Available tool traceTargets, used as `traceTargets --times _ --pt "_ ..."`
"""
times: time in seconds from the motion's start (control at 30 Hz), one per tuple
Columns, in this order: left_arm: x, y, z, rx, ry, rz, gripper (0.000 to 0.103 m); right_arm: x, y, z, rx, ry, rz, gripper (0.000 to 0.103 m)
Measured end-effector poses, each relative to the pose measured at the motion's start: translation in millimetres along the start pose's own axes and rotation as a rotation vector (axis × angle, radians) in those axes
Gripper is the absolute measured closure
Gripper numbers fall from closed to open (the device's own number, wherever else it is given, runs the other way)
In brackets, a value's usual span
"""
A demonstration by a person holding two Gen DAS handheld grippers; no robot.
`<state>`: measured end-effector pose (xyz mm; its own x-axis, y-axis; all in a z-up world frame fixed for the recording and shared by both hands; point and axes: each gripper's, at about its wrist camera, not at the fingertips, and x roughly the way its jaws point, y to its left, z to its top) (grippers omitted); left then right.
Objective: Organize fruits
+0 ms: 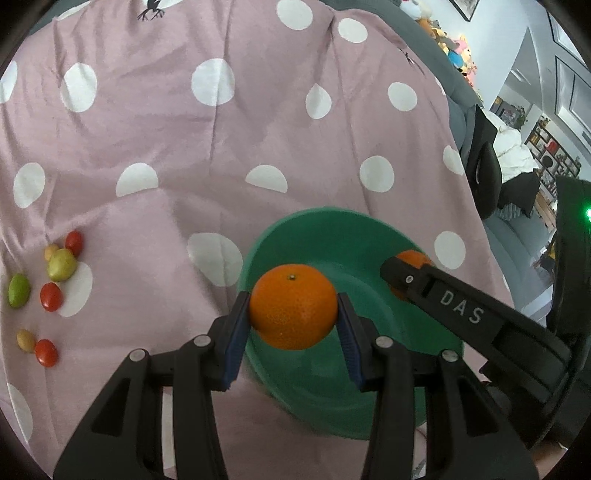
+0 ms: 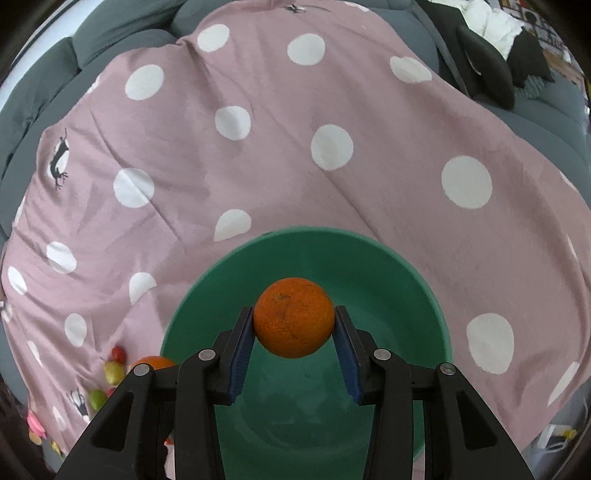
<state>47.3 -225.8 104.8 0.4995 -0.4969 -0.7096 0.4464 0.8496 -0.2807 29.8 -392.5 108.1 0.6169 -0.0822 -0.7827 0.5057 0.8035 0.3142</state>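
Observation:
My left gripper (image 1: 293,308) is shut on an orange (image 1: 293,305) and holds it above the near left rim of a green bowl (image 1: 332,236). My right gripper (image 2: 294,319) is shut on a second orange (image 2: 293,317) above the inside of the same green bowl (image 2: 306,243). In the left wrist view the right gripper's black finger reaches in from the right with its orange (image 1: 413,258) partly hidden behind it. The left gripper's orange (image 2: 153,362) peeks out at lower left in the right wrist view.
Small red, green and yellow fruits (image 1: 61,264) lie on the pink polka-dot cloth (image 1: 221,147) left of the bowl; they also show in the right wrist view (image 2: 112,371). Grey sofa cushions (image 2: 110,29) ring the cloth. A black chair (image 1: 487,177) stands to the right.

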Motion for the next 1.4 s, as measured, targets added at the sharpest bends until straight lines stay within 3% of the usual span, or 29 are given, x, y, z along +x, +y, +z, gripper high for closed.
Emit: traceTargets --times 0.13,1.4 --pt "6.0 -4.4 -2.6 0.002 0.026 -0.033 0.058 3.0 -2.6 0.2 0.004 0.013 -0.002 0.058" --pt "21.5 -10.0 -7.7 0.013 0.091 -0.067 0.057 12.4 -10.1 0.6 -0.004 0.050 -0.089 0.058"
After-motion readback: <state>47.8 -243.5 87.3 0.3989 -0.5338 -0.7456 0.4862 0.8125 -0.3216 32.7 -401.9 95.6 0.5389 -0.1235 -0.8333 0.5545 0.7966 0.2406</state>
